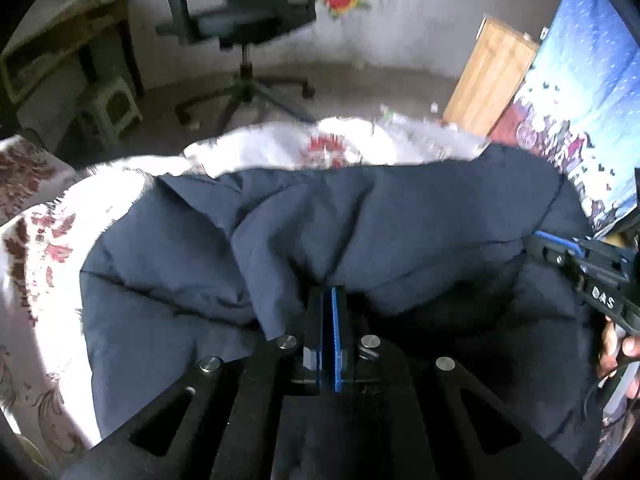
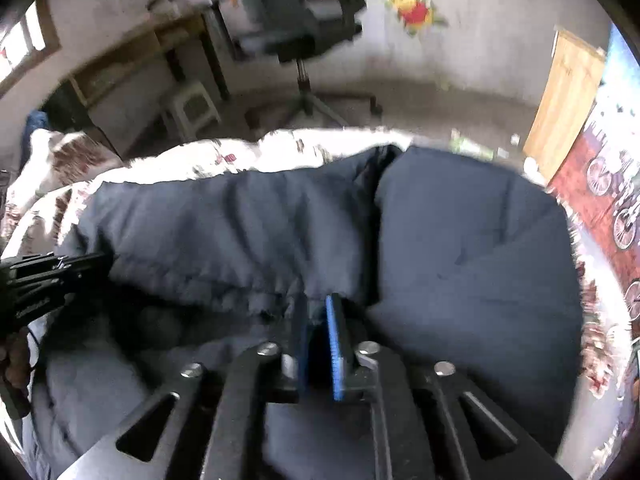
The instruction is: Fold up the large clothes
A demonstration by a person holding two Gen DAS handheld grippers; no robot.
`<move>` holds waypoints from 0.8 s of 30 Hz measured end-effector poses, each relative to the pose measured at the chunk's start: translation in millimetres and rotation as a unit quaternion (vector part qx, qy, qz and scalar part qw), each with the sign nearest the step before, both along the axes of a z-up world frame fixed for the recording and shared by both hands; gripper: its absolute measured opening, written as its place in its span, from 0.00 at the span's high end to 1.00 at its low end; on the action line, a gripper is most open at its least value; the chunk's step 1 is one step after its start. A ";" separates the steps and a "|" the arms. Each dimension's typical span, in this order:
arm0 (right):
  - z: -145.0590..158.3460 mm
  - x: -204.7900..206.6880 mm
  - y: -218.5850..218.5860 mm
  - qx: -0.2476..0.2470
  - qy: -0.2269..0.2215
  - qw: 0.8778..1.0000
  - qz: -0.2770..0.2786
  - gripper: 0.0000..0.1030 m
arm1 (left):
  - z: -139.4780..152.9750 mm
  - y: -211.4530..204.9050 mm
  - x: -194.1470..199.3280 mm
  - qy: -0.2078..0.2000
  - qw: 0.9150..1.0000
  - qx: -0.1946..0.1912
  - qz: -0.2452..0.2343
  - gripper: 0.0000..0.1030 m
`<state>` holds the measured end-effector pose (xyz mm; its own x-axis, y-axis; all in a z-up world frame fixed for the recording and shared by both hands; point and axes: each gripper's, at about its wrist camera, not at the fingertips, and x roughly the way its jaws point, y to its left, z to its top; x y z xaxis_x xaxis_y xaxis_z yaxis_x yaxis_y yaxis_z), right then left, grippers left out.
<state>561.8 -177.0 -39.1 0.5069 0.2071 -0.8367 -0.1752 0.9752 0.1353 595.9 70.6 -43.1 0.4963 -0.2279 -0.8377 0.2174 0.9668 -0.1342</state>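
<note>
A large dark navy padded garment (image 1: 320, 216) lies bunched on a bed with a white and red floral cover (image 1: 48, 240). My left gripper (image 1: 331, 292) is shut on a fold of its cloth at the near edge. My right gripper (image 2: 320, 304) is shut on the garment's gathered hem (image 2: 264, 300). In the right wrist view the garment (image 2: 460, 248) spreads to the right, with a seam down the middle. The right gripper's body also shows in the left wrist view (image 1: 592, 268), and the left gripper's body in the right wrist view (image 2: 44, 280).
Beyond the bed stand an office chair (image 1: 248, 20), a small stool (image 1: 112, 108) and a desk (image 1: 64, 40) on the left. A wooden board (image 1: 492, 76) leans at the right. A blue and red patterned cloth (image 1: 584, 92) hangs at the right.
</note>
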 end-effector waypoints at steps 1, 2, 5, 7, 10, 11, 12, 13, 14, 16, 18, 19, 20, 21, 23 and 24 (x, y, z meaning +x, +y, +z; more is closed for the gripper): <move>8.5 -8.4 -0.2 -0.001 -0.015 1.000 0.002 0.78 | 6.8 1.2 -7.8 -0.012 1.000 -0.006 0.004 0.95; 17.1 -16.9 -0.9 0.000 -0.030 1.000 0.003 0.77 | 12.9 1.7 -14.2 -0.020 1.000 -0.014 0.009 0.94; 37.2 -40.2 -4.6 0.006 -0.061 0.998 -0.001 0.77 | 30.7 6.1 -38.0 -0.046 0.998 -0.037 0.023 0.82; 48.2 -54.6 -5.4 0.011 -0.076 0.997 -0.006 0.64 | 45.2 10.2 -56.3 -0.066 0.996 -0.052 0.030 0.65; 72.1 -83.7 -1.5 0.016 -0.110 0.994 -0.007 0.50 | 73.7 8.6 -89.8 -0.098 0.993 -0.063 0.032 0.49; 76.4 -88.5 -0.3 0.017 -0.115 0.993 -0.005 0.46 | 83.4 8.9 -98.7 -0.106 0.992 -0.066 0.032 0.43; 83.9 -98.6 0.2 0.020 -0.123 0.992 -0.005 0.40 | 93.2 10.3 -108.0 -0.115 0.990 -0.071 0.034 0.39; 91.0 -109.0 0.5 0.020 -0.130 0.991 -0.006 0.33 | 104.4 10.9 -118.8 -0.124 0.989 -0.078 0.037 0.31; 96.9 -117.8 1.0 0.022 -0.138 0.990 -0.007 0.30 | 114.1 12.9 -129.9 -0.133 0.987 -0.084 0.042 0.25; 111.7 -137.7 3.5 0.023 -0.155 0.988 -0.007 0.18 | 131.5 16.5 -145.8 -0.147 0.984 -0.090 0.049 0.21; 129.6 -162.2 4.3 0.024 -0.172 0.985 -0.007 0.12 | 150.0 18.5 -168.8 -0.161 0.982 -0.081 0.053 0.20; 137.0 -173.7 4.2 0.026 -0.178 0.984 -0.007 0.09 | 158.8 18.9 -177.7 -0.167 0.982 -0.075 0.054 0.20; 146.2 -186.4 4.2 0.027 -0.186 0.982 -0.009 0.08 | 168.2 18.8 -191.7 -0.175 0.981 -0.069 0.056 0.19; 152.8 -197.0 2.2 0.028 -0.192 0.981 -0.008 0.06 | 177.8 18.1 -207.0 -0.184 0.979 -0.062 0.057 0.18; 172.9 -226.2 2.5 0.033 -0.211 0.977 -0.005 0.02 | 194.3 16.1 -236.5 -0.202 0.976 -0.053 0.055 0.10; 180.5 -237.5 1.9 0.033 -0.218 0.975 -0.003 0.00 | 201.0 17.4 -249.4 -0.210 0.975 -0.051 0.055 0.08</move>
